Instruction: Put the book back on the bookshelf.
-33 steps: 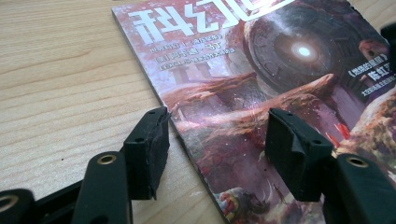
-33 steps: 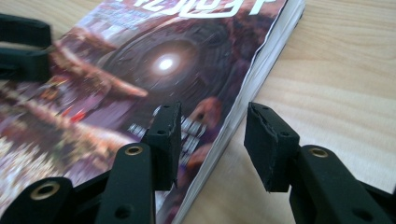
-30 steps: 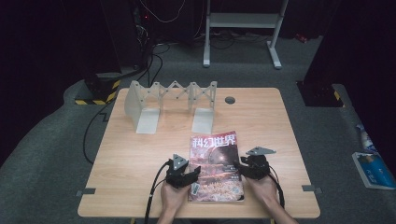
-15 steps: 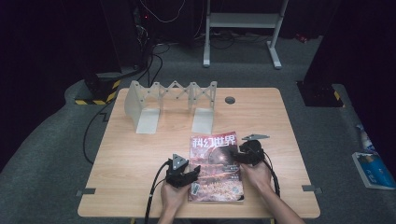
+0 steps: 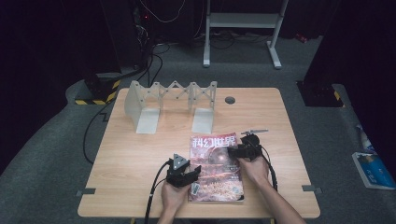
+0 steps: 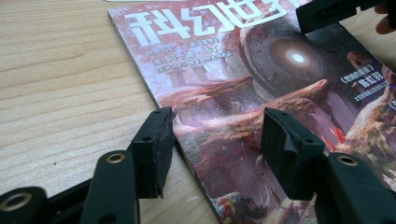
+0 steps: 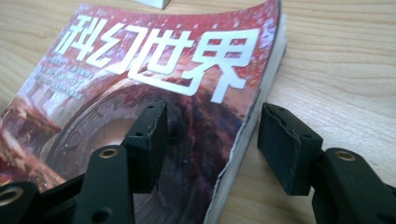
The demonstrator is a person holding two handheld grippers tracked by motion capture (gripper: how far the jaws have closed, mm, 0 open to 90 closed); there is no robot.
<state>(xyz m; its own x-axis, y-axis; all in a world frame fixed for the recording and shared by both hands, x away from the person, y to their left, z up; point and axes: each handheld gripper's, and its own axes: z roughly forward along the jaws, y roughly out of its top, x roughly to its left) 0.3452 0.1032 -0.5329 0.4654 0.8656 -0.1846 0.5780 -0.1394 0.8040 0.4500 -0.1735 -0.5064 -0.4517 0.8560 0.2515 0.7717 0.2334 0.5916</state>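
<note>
From the high view, the magazine (image 5: 215, 168) lies flat on the near half of the wooden counter (image 5: 140, 154), red cover up, title at its far end. The left tongs (image 5: 190, 176) sit at the magazine's left edge near its lower part, and the right tongs (image 5: 236, 151) sit at the right edge near the upper part. Farther back on the counter stands a white folding rack (image 5: 170, 105), well apart from the magazine.

Over to the left gripper view: the left tongs (image 6: 215, 140) are spread apart, straddling the magazine's (image 6: 261, 93) edge, one jaw over the bare counter (image 6: 60, 93), the other over the cover. Nothing is clamped. The other tongs' black jaw shows at the top right.

Now the right gripper view: the right tongs (image 7: 212, 140) have just been opening and stand wide. The magazine's (image 7: 140, 84) page edge, slightly raised, runs between the jaws, one jaw over the cover, one over the counter (image 7: 345, 70); the pads are not pressing on it.
</note>
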